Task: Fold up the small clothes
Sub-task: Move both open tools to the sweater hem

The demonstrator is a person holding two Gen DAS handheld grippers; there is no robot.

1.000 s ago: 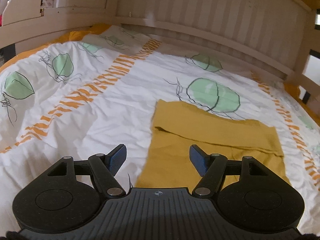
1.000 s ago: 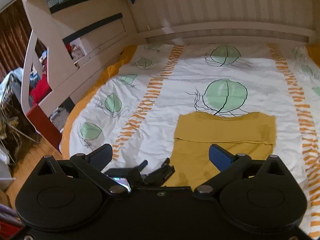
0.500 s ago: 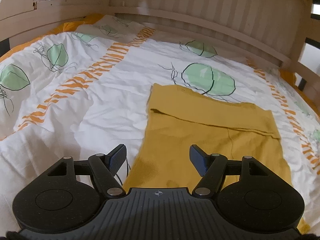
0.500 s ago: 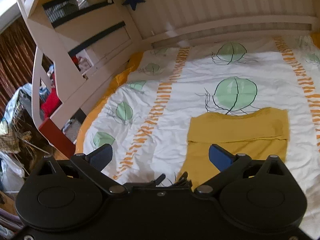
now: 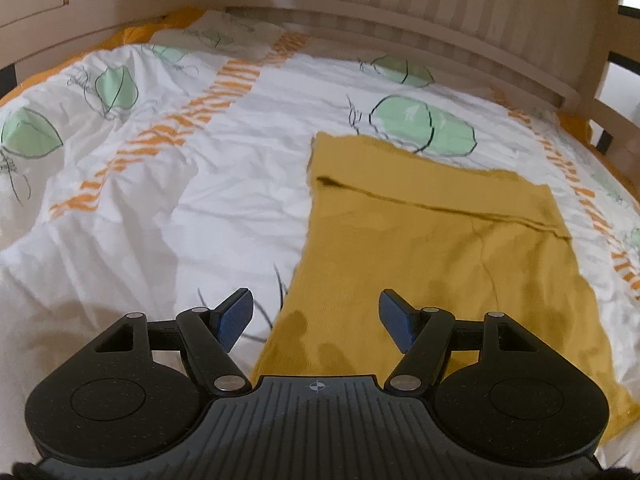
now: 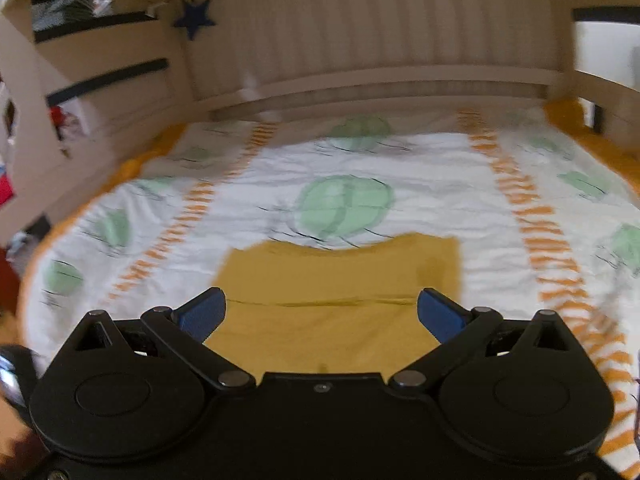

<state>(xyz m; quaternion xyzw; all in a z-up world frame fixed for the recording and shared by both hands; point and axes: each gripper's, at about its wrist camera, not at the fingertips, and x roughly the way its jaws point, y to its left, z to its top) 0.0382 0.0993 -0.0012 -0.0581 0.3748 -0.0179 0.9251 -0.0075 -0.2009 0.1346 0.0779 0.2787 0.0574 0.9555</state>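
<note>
A mustard-yellow garment point(image 5: 436, 256) lies flat on the bed, its far part folded over in a band across its width. It also shows in the right wrist view point(image 6: 340, 300). My left gripper point(image 5: 316, 314) is open and empty, low over the garment's near left edge. My right gripper point(image 6: 322, 314) is open and empty, above the garment's near half. The garment's near edge is hidden behind both gripper bodies.
The white duvet point(image 5: 160, 208) with green leaves and orange stripes covers the bed. A pale wooden slatted bed wall point(image 6: 360, 40) runs along the far side, with rails point(image 5: 612, 120) at the right. A blue star point(image 6: 194, 18) hangs at the back left.
Both grippers stayed open. The left gripper has come closer to the garment's near left edge. The right wrist view has swung left, so the garment now sits centred between its fingers; it is motion-blurred.
</note>
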